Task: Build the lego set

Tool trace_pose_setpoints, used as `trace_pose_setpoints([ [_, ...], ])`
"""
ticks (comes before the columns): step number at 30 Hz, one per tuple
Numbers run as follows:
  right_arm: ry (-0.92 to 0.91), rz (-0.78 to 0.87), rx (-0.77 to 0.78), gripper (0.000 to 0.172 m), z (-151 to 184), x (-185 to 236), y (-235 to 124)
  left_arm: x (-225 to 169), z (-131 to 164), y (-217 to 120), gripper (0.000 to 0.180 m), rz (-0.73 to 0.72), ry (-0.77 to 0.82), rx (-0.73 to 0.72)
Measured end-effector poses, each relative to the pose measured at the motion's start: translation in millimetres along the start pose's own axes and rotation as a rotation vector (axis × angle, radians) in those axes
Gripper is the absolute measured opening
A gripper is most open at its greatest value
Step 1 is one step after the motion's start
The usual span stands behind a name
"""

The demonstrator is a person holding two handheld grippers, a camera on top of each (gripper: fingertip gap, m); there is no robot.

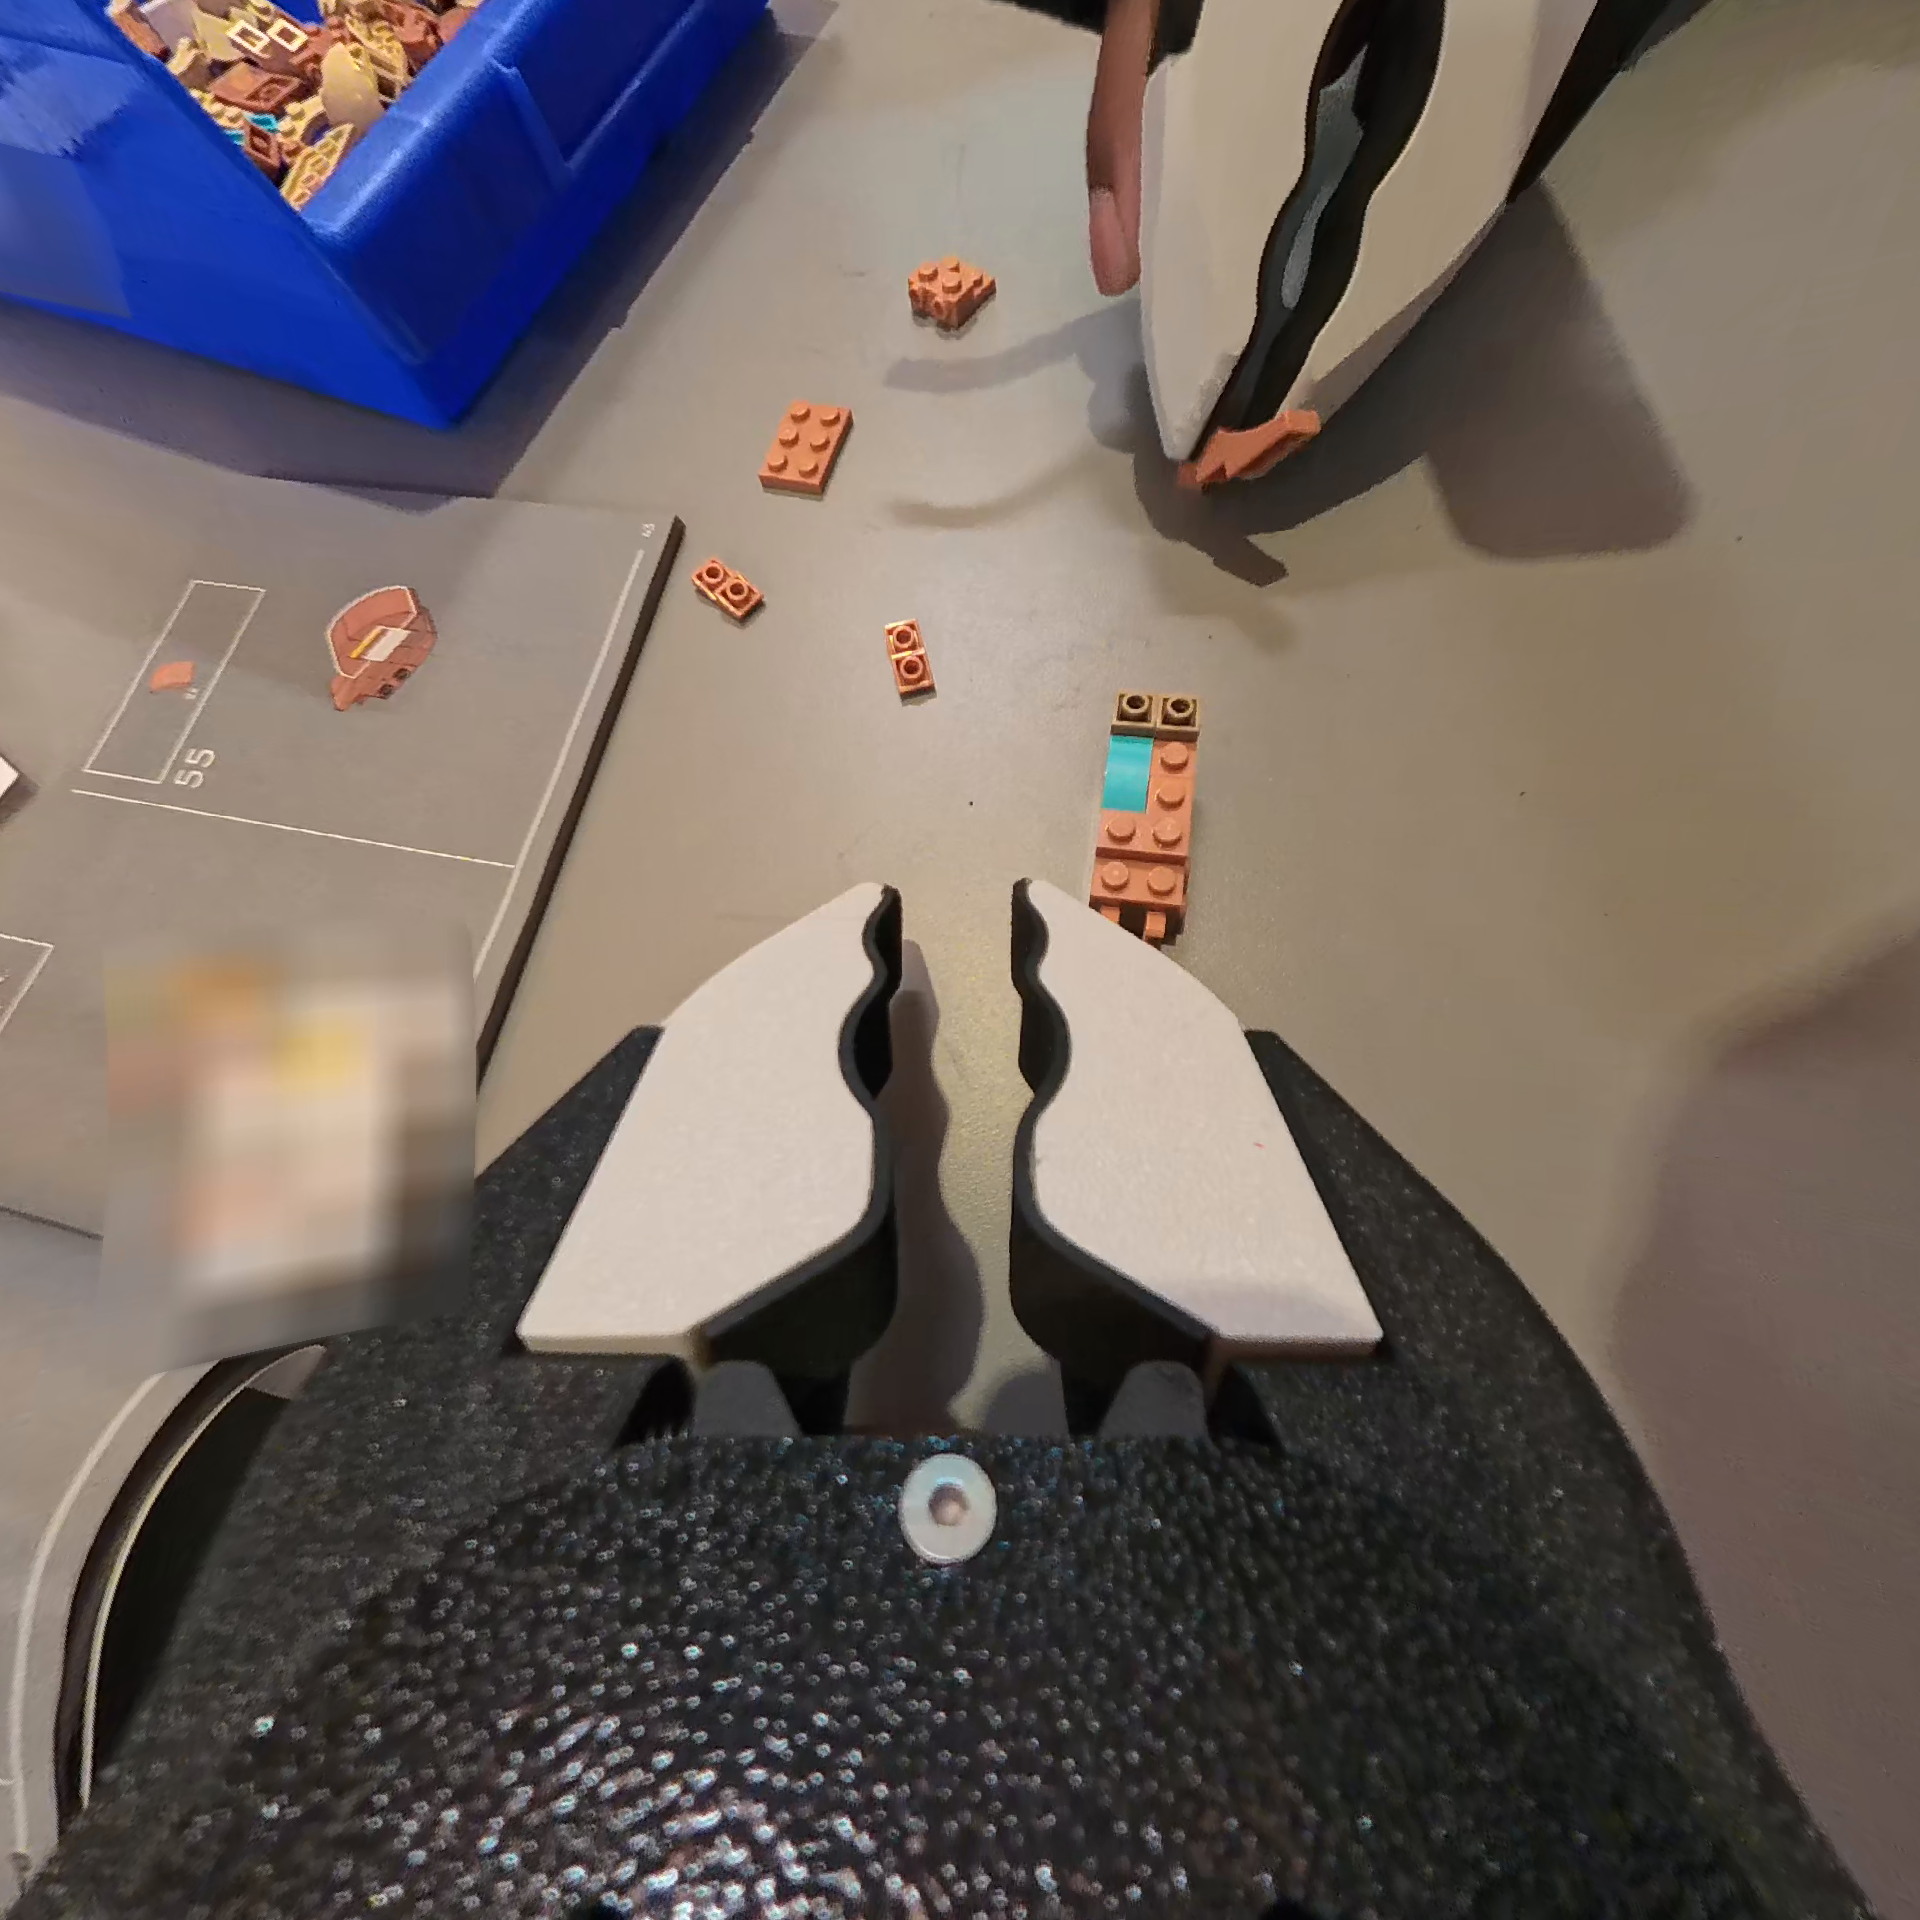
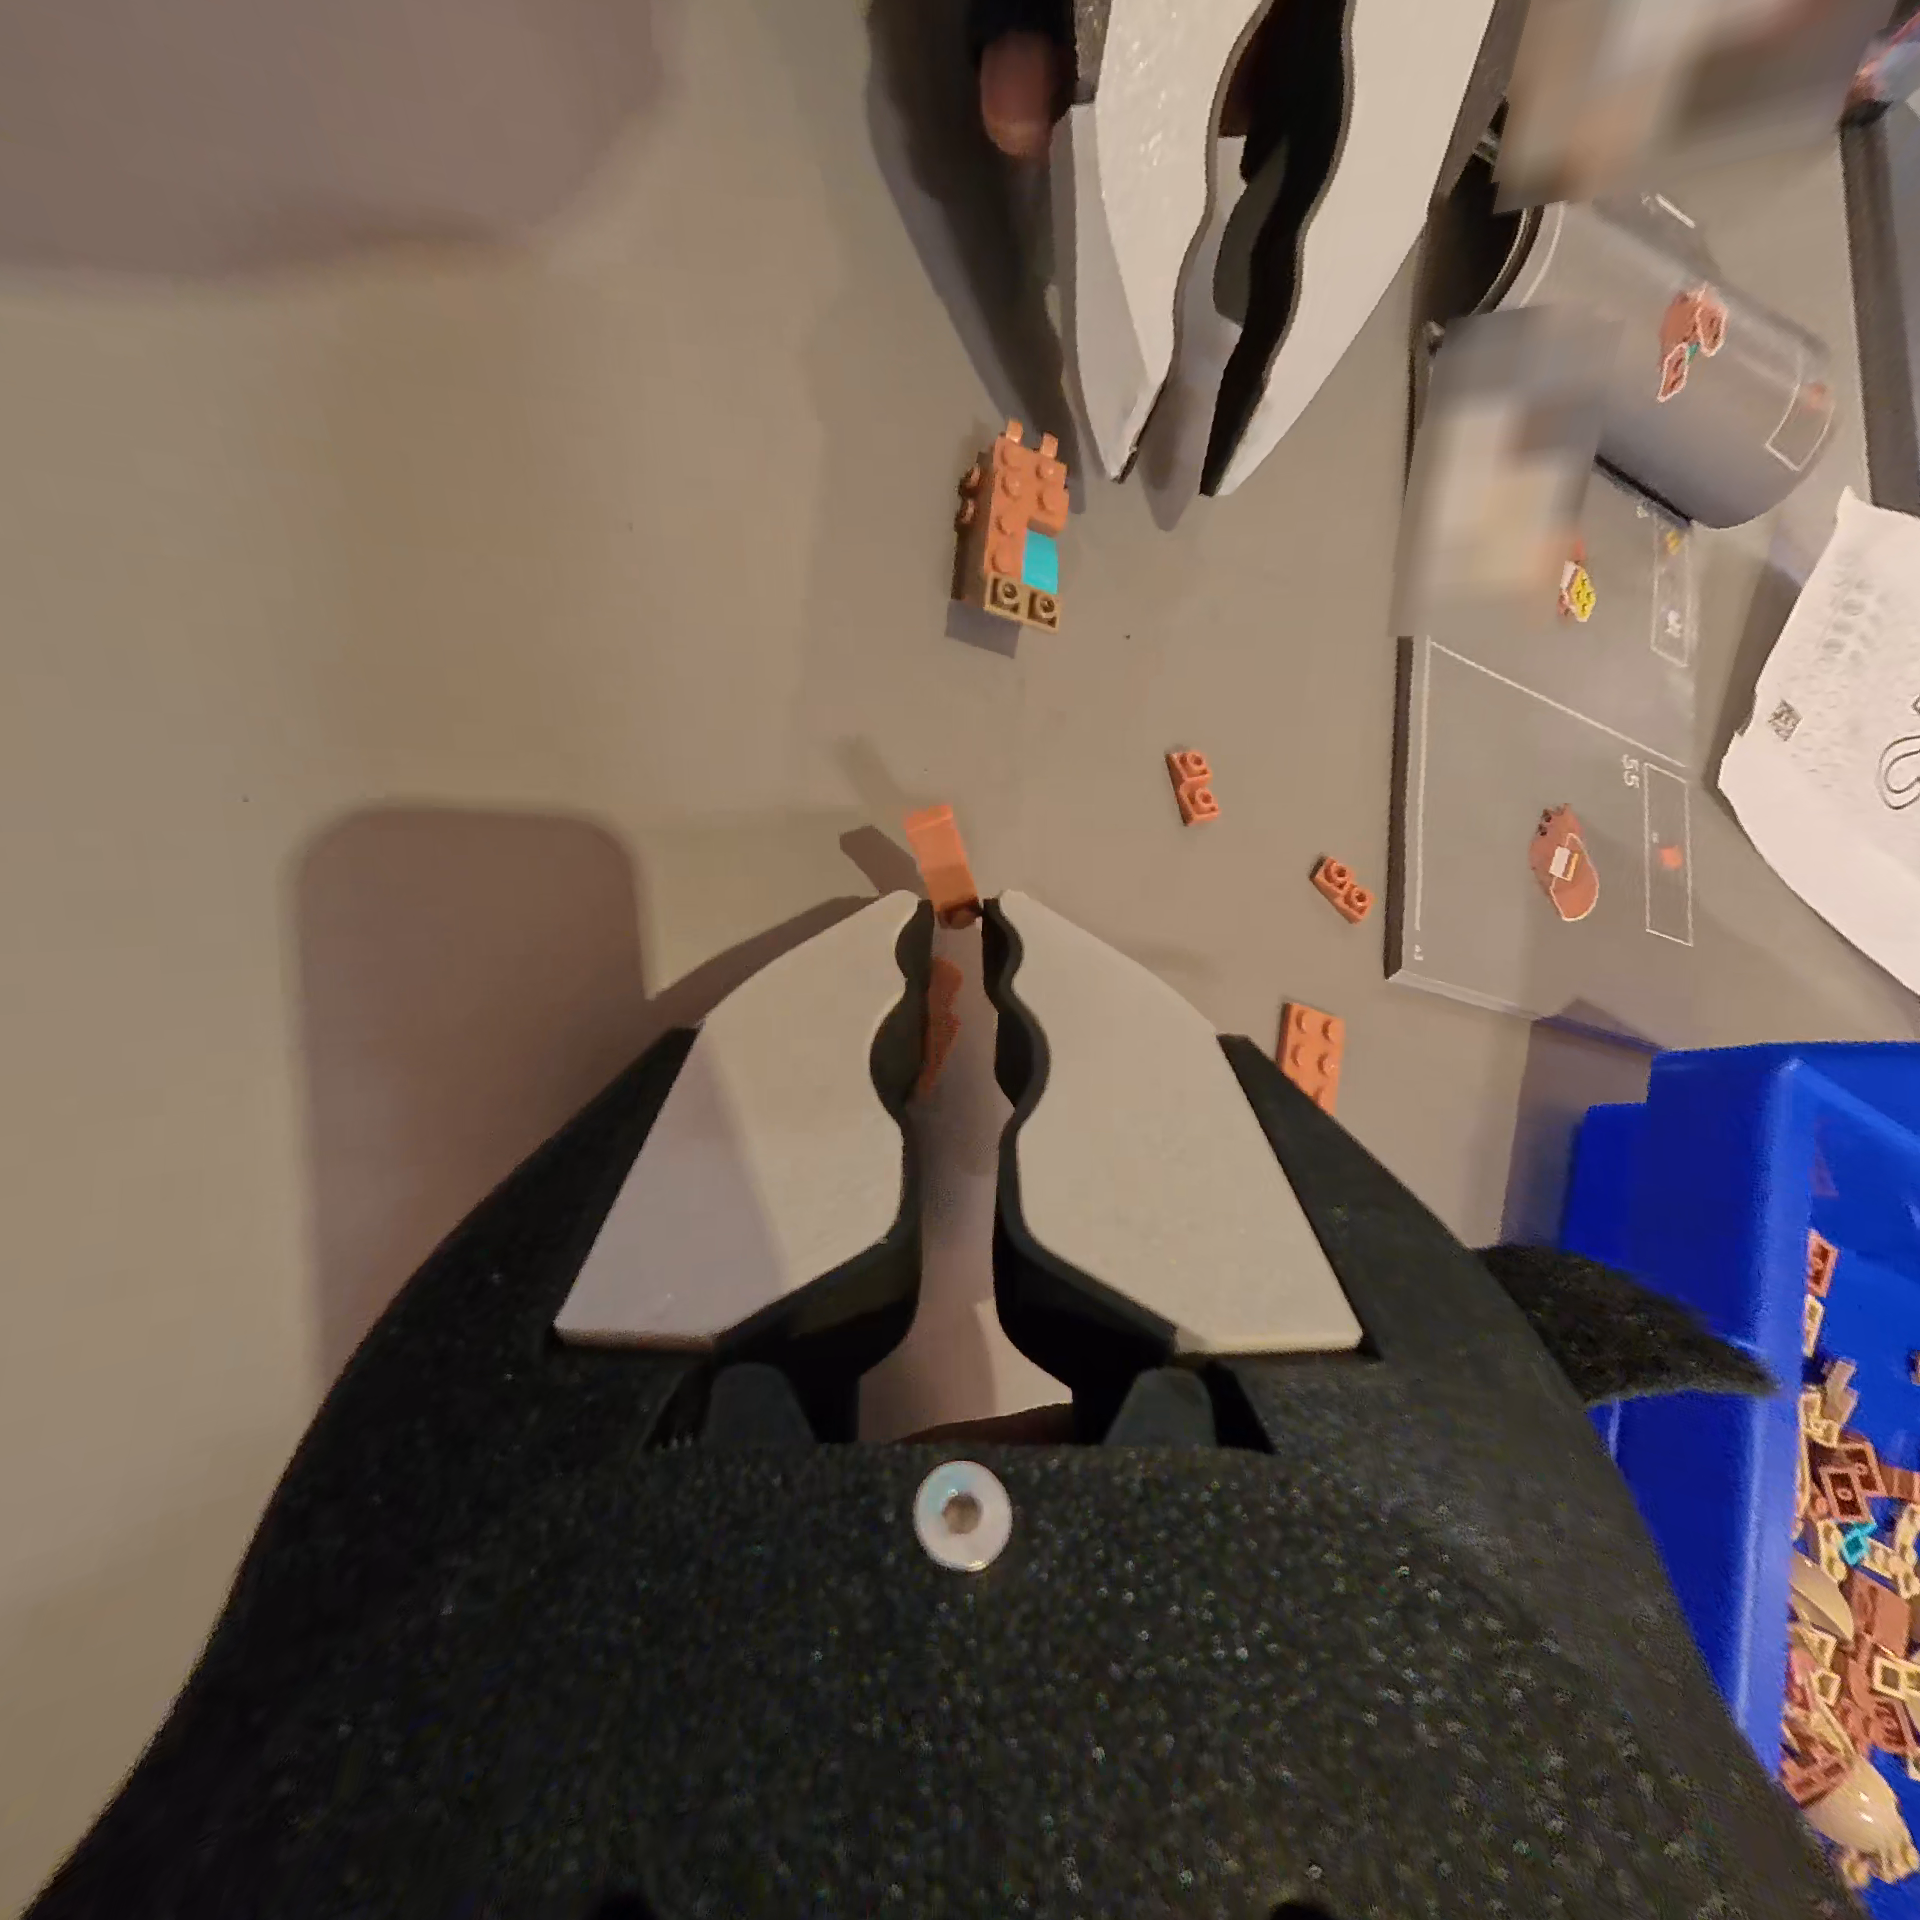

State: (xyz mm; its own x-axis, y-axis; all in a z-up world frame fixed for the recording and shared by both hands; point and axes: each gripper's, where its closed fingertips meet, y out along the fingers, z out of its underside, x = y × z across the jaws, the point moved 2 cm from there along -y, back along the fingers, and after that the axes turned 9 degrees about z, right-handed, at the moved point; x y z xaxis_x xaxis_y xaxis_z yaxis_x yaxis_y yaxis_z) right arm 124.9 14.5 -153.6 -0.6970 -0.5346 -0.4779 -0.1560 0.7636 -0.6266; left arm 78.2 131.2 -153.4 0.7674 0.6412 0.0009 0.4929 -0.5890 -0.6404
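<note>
The right tongs (image 2: 961, 906) pinch a small orange brick piece (image 2: 940, 857) by its near end, pads pressed on it, holding it just above the grey worktop (image 2: 520, 623). The left tongs (image 1: 956, 894) stand open and empty just beside a half-built orange model (image 1: 1148, 821) with a teal tile. It looks like mid-carry; the piece would need lining up over studs before pressing, with the model steadied.

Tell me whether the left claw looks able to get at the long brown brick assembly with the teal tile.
Probably yes: the left claw stands open and empty, the long brown brick assembly with the teal tile lies just beside its right fingertip, nothing between them.
</note>
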Motion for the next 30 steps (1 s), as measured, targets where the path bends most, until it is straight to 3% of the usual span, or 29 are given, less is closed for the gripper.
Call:
trace_pose_setpoints([
  [15,0.017,-0.005,0.003,0.009,7,0,2,-1,0,-1,0.019,0.008,0.001,-0.003],
  [30,0.152,-0.031,-0.087,0.012,10,-3,-6,1,1,0,0.019,0.028,-0.032,-0.002],
])
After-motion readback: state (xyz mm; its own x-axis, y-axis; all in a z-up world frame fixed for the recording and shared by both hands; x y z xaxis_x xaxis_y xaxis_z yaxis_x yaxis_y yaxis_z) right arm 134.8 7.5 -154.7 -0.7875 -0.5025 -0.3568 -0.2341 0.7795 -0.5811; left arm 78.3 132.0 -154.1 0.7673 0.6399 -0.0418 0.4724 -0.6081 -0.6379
